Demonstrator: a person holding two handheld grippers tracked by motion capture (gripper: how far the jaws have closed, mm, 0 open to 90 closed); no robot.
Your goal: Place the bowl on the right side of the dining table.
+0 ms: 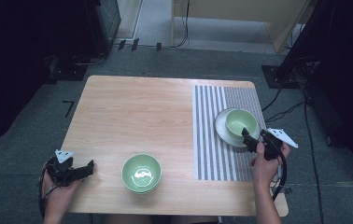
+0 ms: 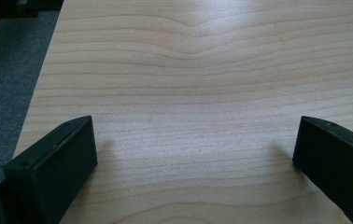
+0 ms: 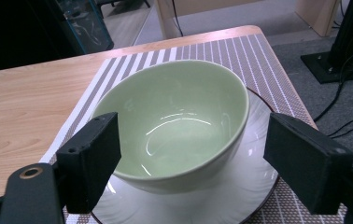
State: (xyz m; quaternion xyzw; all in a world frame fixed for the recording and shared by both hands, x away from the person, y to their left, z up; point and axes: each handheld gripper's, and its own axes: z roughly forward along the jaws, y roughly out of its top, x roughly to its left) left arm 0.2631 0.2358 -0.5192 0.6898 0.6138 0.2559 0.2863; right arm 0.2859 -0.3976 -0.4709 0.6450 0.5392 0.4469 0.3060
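High view: right gripper sits at the near rim of a green bowl on a white plate, on a striped mat. Left gripper rests well apart, a second bowl off to its right.

Left gripper view: jaws spread wide over bare table, nothing between.

Right gripper view: jaws open, straddling the bowl, not touching. Glazed ceramic; likely stiff, slippery, breakable, moderately heavy. Best hold: pinch the rim wall.
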